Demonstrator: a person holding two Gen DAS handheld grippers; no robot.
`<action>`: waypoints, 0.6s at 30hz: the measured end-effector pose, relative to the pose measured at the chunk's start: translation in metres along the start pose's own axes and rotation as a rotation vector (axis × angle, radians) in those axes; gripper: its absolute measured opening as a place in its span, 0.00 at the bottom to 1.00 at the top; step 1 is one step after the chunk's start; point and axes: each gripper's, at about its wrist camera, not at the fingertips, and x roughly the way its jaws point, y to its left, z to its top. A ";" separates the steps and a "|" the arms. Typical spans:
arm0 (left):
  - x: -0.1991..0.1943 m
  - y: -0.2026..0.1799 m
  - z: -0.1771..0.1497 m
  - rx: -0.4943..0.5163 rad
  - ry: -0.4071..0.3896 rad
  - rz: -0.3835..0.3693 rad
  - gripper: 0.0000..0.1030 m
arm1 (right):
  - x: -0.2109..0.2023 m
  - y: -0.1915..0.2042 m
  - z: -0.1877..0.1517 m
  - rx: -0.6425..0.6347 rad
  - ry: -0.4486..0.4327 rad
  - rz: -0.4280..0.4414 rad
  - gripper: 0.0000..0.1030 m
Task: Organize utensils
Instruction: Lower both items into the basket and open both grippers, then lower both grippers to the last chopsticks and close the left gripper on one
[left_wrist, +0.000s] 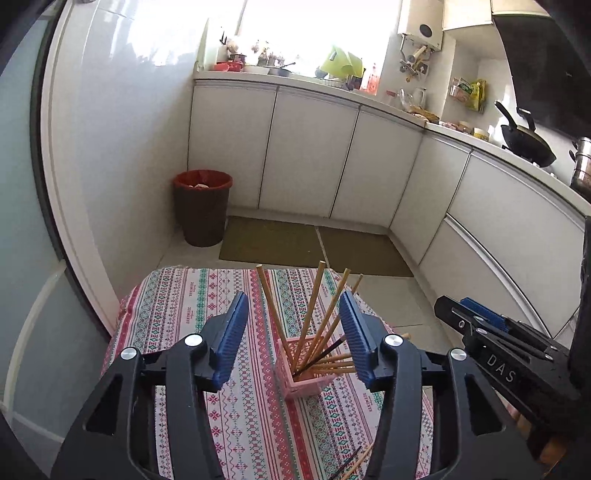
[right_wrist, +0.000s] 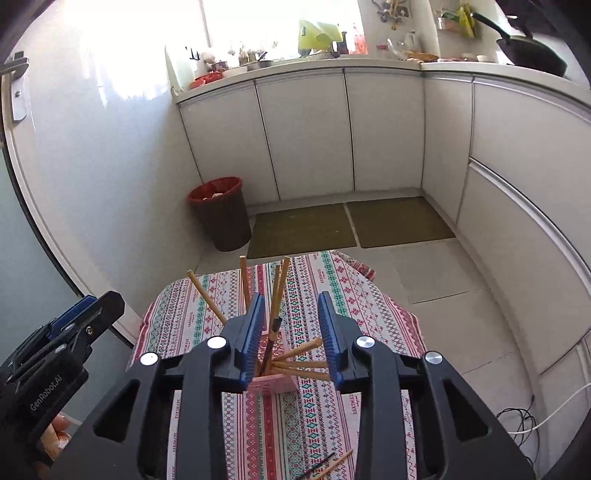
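A pink slotted holder (left_wrist: 301, 373) stands on a small table with a patterned cloth (left_wrist: 177, 306); it also shows in the right wrist view (right_wrist: 275, 384). Several wooden chopsticks (left_wrist: 312, 306) and a dark one (left_wrist: 325, 352) stand or lean in it. Loose chopsticks (left_wrist: 354, 463) lie on the cloth near the front edge, and they show in the right wrist view too (right_wrist: 328, 465). My left gripper (left_wrist: 293, 314) is open and empty above the holder. My right gripper (right_wrist: 291, 317) is open and empty above the holder; it also shows in the left wrist view (left_wrist: 476, 317).
A dark bin with a red liner (left_wrist: 202, 206) stands on the floor by the wall. White cabinets (left_wrist: 306, 147) with a cluttered counter run along the back and right. Two mats (left_wrist: 314, 245) lie on the floor. A white cable (right_wrist: 535, 421) lies at right.
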 end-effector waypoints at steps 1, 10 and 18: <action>-0.001 -0.002 -0.003 0.005 0.001 0.009 0.60 | -0.002 -0.001 -0.003 -0.003 -0.001 -0.011 0.41; -0.004 -0.010 -0.029 0.050 0.028 0.052 0.89 | -0.021 -0.032 -0.033 0.090 -0.052 -0.131 0.83; 0.007 -0.020 -0.052 0.099 0.101 0.061 0.93 | -0.023 -0.061 -0.061 0.134 -0.010 -0.138 0.92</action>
